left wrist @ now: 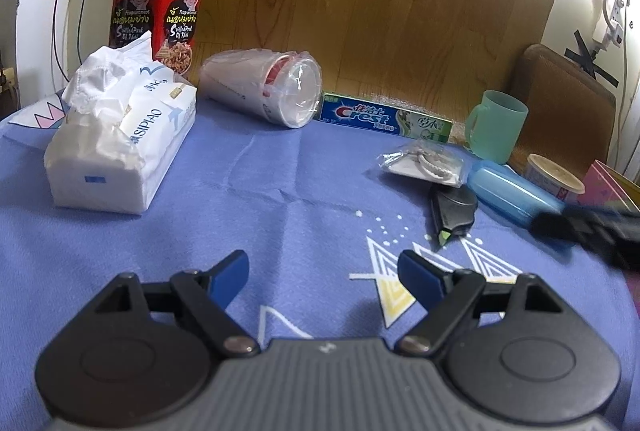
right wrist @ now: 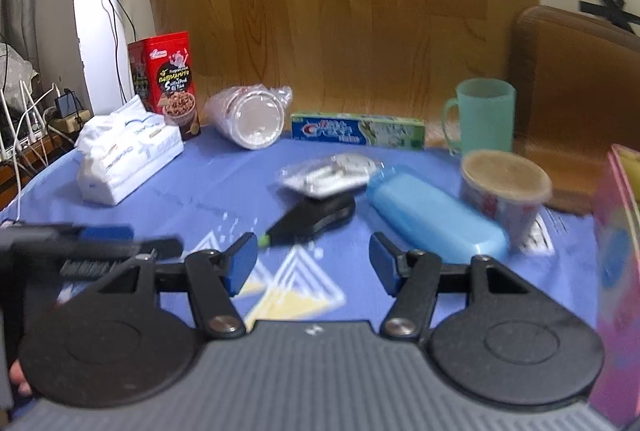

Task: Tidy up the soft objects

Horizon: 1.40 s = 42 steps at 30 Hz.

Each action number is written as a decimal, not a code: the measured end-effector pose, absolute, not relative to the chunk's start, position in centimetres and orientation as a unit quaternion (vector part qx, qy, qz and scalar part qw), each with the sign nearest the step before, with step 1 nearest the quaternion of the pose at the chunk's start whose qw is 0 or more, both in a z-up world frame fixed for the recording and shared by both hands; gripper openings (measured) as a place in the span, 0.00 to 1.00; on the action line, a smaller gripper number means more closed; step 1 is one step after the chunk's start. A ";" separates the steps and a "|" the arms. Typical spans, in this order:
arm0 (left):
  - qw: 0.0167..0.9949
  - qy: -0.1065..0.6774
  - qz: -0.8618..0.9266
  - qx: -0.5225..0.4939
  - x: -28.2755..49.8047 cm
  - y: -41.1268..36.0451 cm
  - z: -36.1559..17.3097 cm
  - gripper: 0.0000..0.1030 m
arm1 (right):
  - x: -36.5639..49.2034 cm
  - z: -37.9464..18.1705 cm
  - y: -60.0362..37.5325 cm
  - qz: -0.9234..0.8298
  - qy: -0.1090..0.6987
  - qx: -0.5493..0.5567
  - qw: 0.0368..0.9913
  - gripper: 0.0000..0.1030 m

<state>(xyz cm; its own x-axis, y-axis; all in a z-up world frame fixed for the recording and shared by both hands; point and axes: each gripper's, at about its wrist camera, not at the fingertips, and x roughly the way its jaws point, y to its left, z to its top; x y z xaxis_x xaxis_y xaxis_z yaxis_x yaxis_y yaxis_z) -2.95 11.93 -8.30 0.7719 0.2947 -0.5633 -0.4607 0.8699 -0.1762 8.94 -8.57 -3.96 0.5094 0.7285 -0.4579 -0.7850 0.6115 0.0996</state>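
- The left tongs (left wrist: 323, 271) hang low over the blue cloth (left wrist: 280, 191) on the bench, their blue pads wide apart with nothing between them.
- The right tongs (right wrist: 313, 258) are also spread apart and empty, at the bottom centre of their own view; in the left view they show only as a dark blur at the right edge.
- The soft tissue pack (left wrist: 120, 147) lies in the left of the left view, a crumpled sheet sticking out of its top; in the right view it sits at middle left (right wrist: 128, 159).
- Just behind it stands a red tin (left wrist: 160, 11).
- A sleeve of plastic cups (left wrist: 264, 87) lies on its side at upper centre, beside a Crest toothpaste box (left wrist: 384, 117).
- Toward the right: a green mug (left wrist: 498, 125), a small clear bag (left wrist: 424, 163), a black highlighter (left wrist: 454, 209) touching that bag, and a blue case (left wrist: 512, 193).
- A paper-lidded tub (right wrist: 504, 191) stands just beside the blue case in the right view.
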 end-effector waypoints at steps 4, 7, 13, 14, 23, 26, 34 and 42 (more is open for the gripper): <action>0.929 0.269 0.203 -0.155 -3.0 12.0 -8.3 0.82 | 13.9 -4.3 -5.4 0.432 0.280 -0.034 0.856 0.63; 0.929 0.267 0.203 -0.157 -3.0 12.0 -8.3 0.82 | 16.5 -5.2 -3.4 0.421 0.312 -0.015 0.851 0.63; 0.929 0.265 0.202 -0.160 -3.1 11.9 -8.3 0.82 | 18.3 -4.6 0.8 0.404 0.287 -0.077 0.865 0.74; 0.929 0.264 0.202 -0.161 -3.1 12.0 -8.3 0.82 | 18.9 -4.4 1.5 0.398 0.286 -0.088 0.867 0.75; 0.933 0.209 0.229 -0.184 -4.7 12.6 -7.8 0.82 | 26.3 -6.4 4.1 0.377 0.401 -0.052 0.833 0.91; 0.929 0.186 0.246 -0.202 -5.4 13.3 -7.7 0.82 | 24.7 -6.2 4.7 0.408 0.397 -0.080 0.818 0.88; 0.905 0.134 0.299 -0.271 -7.5 16.0 -7.6 0.85 | 14.9 -5.9 5.5 0.569 0.323 -0.179 0.735 0.85; 0.898 0.141 0.291 -0.299 -7.5 17.2 -7.8 0.86 | 8.9 -5.6 2.0 0.654 0.288 -0.218 0.665 0.85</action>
